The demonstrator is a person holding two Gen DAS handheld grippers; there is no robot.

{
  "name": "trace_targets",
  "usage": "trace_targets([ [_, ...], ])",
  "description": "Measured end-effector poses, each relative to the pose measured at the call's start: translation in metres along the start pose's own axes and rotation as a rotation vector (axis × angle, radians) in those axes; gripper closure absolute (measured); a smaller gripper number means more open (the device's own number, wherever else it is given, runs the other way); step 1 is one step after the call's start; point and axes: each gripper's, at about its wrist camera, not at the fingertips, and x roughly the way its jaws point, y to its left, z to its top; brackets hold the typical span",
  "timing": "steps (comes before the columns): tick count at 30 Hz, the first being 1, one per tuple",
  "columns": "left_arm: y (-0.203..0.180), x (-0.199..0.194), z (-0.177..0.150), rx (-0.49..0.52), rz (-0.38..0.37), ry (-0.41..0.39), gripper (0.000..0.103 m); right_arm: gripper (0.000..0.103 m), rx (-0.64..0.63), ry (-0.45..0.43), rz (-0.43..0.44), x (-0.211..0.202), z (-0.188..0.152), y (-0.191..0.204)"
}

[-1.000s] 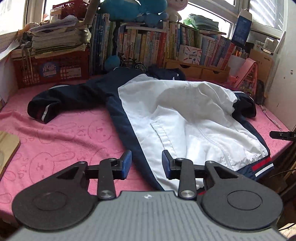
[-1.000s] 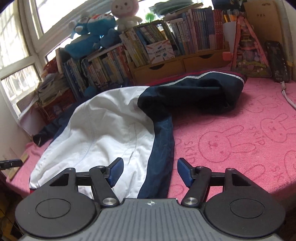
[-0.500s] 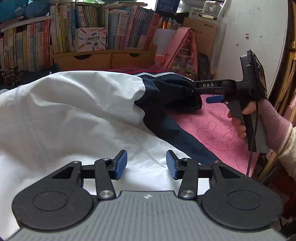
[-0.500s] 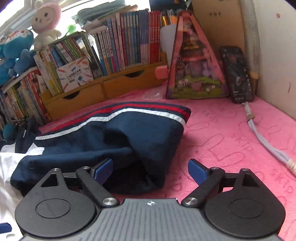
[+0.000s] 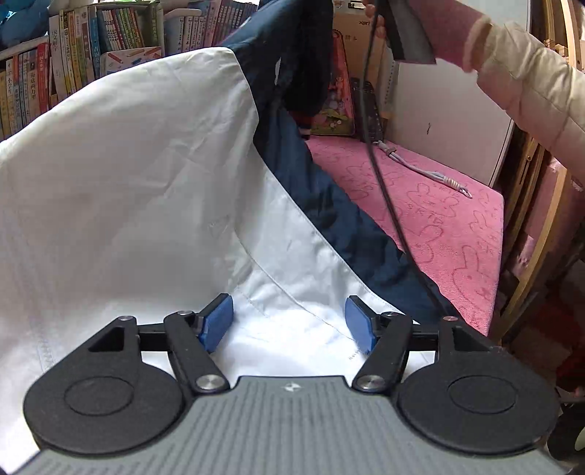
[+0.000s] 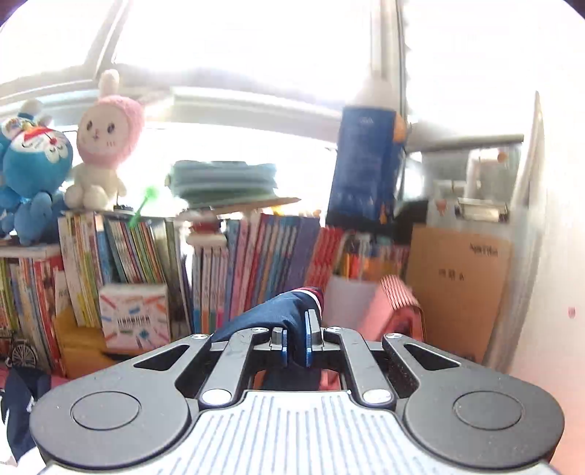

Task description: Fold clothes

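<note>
A white and navy jacket [image 5: 128, 175] lies over the pink bunny-print cover [image 5: 438, 219]. My left gripper [image 5: 289, 323] is open just above the jacket's white front, with cloth under both blue pads. The jacket's navy sleeve [image 5: 303, 54] is lifted high at the top of the left wrist view, held up by the other gripper in a person's hand [image 5: 376, 14]. In the right wrist view my right gripper [image 6: 296, 341] is shut on the navy sleeve [image 6: 270, 314], whose red and white striped cuff sticks out past the fingers.
Rows of books [image 6: 237, 270] and plush toys [image 6: 106, 135] line the window sill behind. A cardboard box [image 6: 457, 288] and a pink triangular case [image 6: 395, 307] stand at the back right. A cable [image 5: 424, 171] lies on the cover; the gripper's black cord [image 5: 387, 190] hangs across.
My right gripper has shut on the navy sleeve and lifted it high off the cover. My left gripper has moved closer over the white front, its jaws spread wider.
</note>
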Motion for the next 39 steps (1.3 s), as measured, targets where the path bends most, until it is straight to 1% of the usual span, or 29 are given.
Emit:
trace_targets([
  [1, 0.000, 0.000, 0.000, -0.001, -0.002, -0.001, 0.036, 0.089, -0.067, -0.013, -0.003, 0.006, 0.003, 0.007],
  [2, 0.001, 0.000, 0.000, -0.004, -0.005, -0.001, 0.036, 0.083, -0.164, 0.010, -0.018, 0.015, 0.000, 0.015],
  [3, 0.002, 0.000, 0.000, -0.010, -0.011, -0.002, 0.035, 0.076, -0.248, 0.057, -0.042, 0.025, -0.008, 0.024],
  [4, 0.003, 0.000, 0.000, -0.016, -0.016, -0.003, 0.034, 0.071, -0.310, 0.110, -0.057, 0.032, -0.018, 0.031],
  [5, 0.005, 0.000, 0.000, -0.024, -0.022, -0.005, 0.034, 0.061, -0.324, 0.167, -0.053, 0.036, -0.030, 0.033],
  [6, 0.007, 0.000, 0.000, -0.032, -0.027, -0.007, 0.034, 0.047, -0.307, 0.207, -0.034, 0.035, -0.042, 0.030],
  [7, 0.008, -0.001, 0.000, -0.041, -0.032, -0.010, 0.033, 0.039, -0.281, 0.238, -0.007, 0.031, -0.054, 0.026],
  [8, 0.010, -0.003, 0.000, -0.051, -0.038, -0.013, 0.033, 0.028, -0.253, 0.264, 0.020, 0.024, -0.066, 0.021],
  [9, 0.011, -0.003, 0.000, -0.059, -0.041, -0.015, 0.033, 0.023, -0.221, 0.283, 0.044, 0.016, -0.078, 0.014],
  [10, 0.012, -0.004, 0.000, -0.068, -0.043, -0.017, 0.033, 0.023, -0.181, 0.306, 0.062, 0.009, -0.088, 0.006],
  [12, 0.015, -0.011, 0.001, -0.097, -0.019, -0.025, 0.034, 0.022, -0.065, 0.343, 0.104, -0.007, -0.107, -0.013],
  [13, 0.018, -0.020, 0.004, -0.116, -0.007, -0.044, 0.034, 0.021, -0.003, 0.358, 0.126, -0.014, -0.116, -0.024],
  [15, 0.028, -0.043, 0.012, -0.157, 0.002, -0.104, 0.034, 0.019, 0.166, 0.377, 0.143, -0.025, -0.131, -0.054],
  [17, 0.041, -0.071, 0.021, -0.180, 0.027, -0.184, 0.032, 0.019, 0.368, 0.388, 0.129, -0.027, -0.144, -0.089],
  [18, 0.049, -0.081, 0.026, -0.180, 0.060, -0.219, 0.030, 0.019, 0.493, 0.392, 0.116, -0.023, -0.152, -0.110],
  [20, 0.064, -0.093, 0.036, -0.154, 0.173, -0.262, 0.028, 0.020, 0.775, 0.395, 0.110, -0.013, -0.172, -0.146],
  [22, 0.082, -0.096, 0.038, -0.168, 0.281, -0.284, 0.028, 0.021, 0.952, 0.374, 0.143, -0.002, -0.186, -0.161],
  [23, 0.091, -0.096, 0.037, -0.183, 0.334, -0.291, 0.028, 0.020, 1.013, 0.367, 0.153, 0.004, -0.191, -0.164],
  [28, 0.140, -0.094, 0.036, -0.257, 0.600, -0.320, 0.028, 0.020, 1.116, 0.399, 0.142, 0.054, -0.200, -0.156],
  [29, 0.150, -0.093, 0.034, -0.276, 0.645, -0.312, 0.028, 0.020, 1.139, 0.405, 0.138, 0.063, -0.202, -0.155],
  [30, 0.159, -0.091, 0.029, -0.299, 0.669, -0.282, 0.028, 0.021, 1.167, 0.410, 0.130, 0.071, -0.204, -0.155],
  [31, 0.167, -0.088, 0.024, -0.324, 0.681, -0.248, 0.028, 0.027, 1.170, 0.419, 0.116, 0.078, -0.204, -0.155],
  [32, 0.173, -0.085, 0.019, -0.347, 0.681, -0.218, 0.028, 0.058, 1.136, 0.437, 0.096, 0.085, -0.200, -0.153],
  [33, 0.176, -0.082, 0.014, -0.368, 0.666, -0.193, 0.028, 0.085, 1.077, 0.452, 0.070, 0.090, -0.195, -0.151],
  [34, 0.179, -0.079, 0.008, -0.389, 0.651, -0.168, 0.028, 0.087, 0.960, 0.452, 0.032, 0.089, -0.183, -0.147],
  [36, 0.186, -0.074, -0.002, -0.429, 0.620, -0.118, 0.028, 0.094, 0.662, 0.380, -0.069, 0.076, -0.155, -0.135],
  [37, 0.189, -0.071, -0.008, -0.450, 0.605, -0.093, 0.028, 0.094, 0.499, 0.314, -0.140, 0.063, -0.140, -0.128],
  [38, 0.191, -0.070, -0.011, -0.462, 0.594, -0.078, 0.028, 0.095, 0.338, 0.231, -0.214, 0.048, -0.128, -0.121],
  [39, 0.191, -0.070, -0.011, -0.461, 0.591, -0.077, 0.028, 0.095, 0.215, 0.152, -0.274, 0.034, -0.118, -0.119],
])
